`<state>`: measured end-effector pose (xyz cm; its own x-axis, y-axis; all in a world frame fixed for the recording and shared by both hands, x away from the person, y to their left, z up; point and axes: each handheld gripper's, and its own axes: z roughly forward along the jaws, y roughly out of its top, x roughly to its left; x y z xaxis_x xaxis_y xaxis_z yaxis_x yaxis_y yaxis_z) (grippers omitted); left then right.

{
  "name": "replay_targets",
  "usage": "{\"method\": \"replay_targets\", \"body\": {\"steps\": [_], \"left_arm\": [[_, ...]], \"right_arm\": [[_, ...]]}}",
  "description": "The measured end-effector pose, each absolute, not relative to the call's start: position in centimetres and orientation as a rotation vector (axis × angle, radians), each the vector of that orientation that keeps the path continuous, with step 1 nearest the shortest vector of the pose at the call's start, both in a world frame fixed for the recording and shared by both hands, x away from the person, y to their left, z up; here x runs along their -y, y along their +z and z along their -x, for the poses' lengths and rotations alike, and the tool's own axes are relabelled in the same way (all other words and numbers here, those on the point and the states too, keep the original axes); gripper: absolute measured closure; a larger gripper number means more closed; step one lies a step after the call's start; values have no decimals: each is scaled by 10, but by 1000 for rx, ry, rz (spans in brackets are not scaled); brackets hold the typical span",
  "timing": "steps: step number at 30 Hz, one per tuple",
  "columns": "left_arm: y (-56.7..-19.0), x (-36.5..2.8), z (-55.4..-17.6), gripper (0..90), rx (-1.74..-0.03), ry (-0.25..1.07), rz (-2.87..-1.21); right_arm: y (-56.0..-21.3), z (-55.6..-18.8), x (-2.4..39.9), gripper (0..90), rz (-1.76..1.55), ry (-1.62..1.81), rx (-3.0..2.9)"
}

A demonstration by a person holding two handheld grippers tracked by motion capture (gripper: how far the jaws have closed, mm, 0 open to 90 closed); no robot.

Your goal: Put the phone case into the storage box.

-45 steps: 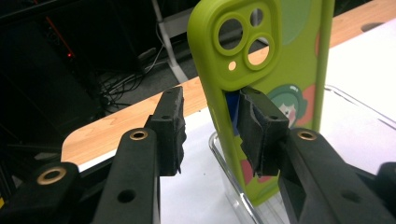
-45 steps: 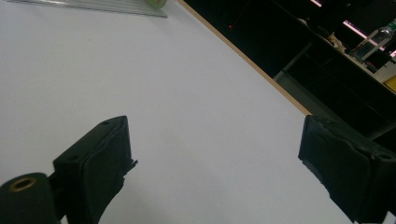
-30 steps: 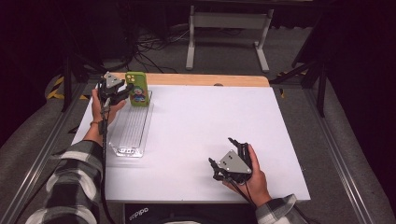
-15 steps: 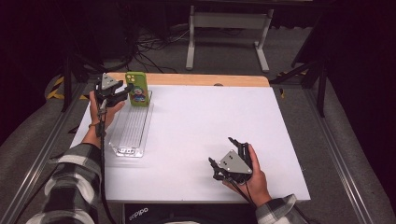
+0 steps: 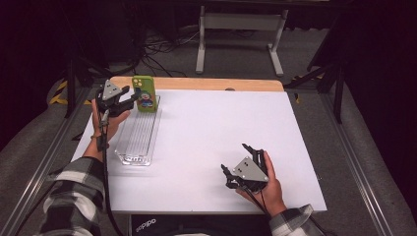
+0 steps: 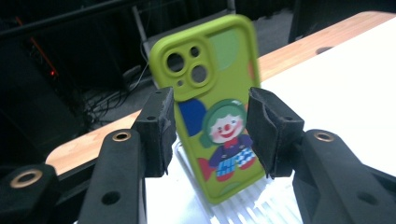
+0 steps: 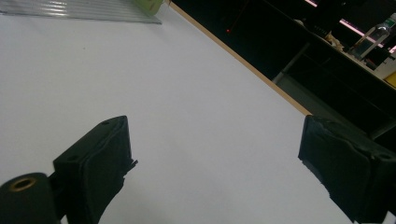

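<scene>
A lime-green phone point(image 5: 145, 93) with a clown picture on its back stands upright in the far end of a clear ribbed rack point(image 5: 137, 135). My left gripper point(image 5: 129, 97) hovers just left of it. In the left gripper view the phone point(image 6: 212, 102) stands a little beyond the left gripper point(image 6: 210, 130). Its jaws have just been opening, and the pads point(image 6: 161, 126) stand clear of the phone's edges. My right gripper point(image 5: 235, 157) rests open on the white table near its front right. Nothing lies between the jaws of the right gripper point(image 7: 215, 144).
The white table point(image 5: 221, 123) has a wooden strip point(image 5: 206, 83) along its far edge. The ribbed slots point(image 6: 252, 205) of the rack run toward me from the phone's foot. Dark floor, cables and a metal stand lie beyond the table.
My left gripper has drawn back to the left, away from the phone, and its jaws stand wider. The phone stays upright in the rack. The right hand has kept still.
</scene>
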<state>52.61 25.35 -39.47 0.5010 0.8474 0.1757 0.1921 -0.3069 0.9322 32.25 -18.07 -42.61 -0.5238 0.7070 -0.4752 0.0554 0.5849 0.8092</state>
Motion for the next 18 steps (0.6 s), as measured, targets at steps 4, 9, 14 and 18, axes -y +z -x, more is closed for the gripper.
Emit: {"method": "replay_targets", "body": {"steps": [4, 9, 14, 18], "left_arm": [[-391, -252, -517, 496, -848, 819, -1770], [-389, -249, -508, 475, -807, 825, -1771], [-393, -248, -505, 446, -811, 806, -1789], [-396, -248, -503, 423, -820, 804, -1784]], "right_arm": [[-426, -324, 182, 98, -624, 971, -1959], [-426, -323, 182, 98, -615, 975, -1958], [-426, -322, 181, 98, -607, 974, -1960], [-426, -322, 181, 98, -608, 976, -1958]]}}
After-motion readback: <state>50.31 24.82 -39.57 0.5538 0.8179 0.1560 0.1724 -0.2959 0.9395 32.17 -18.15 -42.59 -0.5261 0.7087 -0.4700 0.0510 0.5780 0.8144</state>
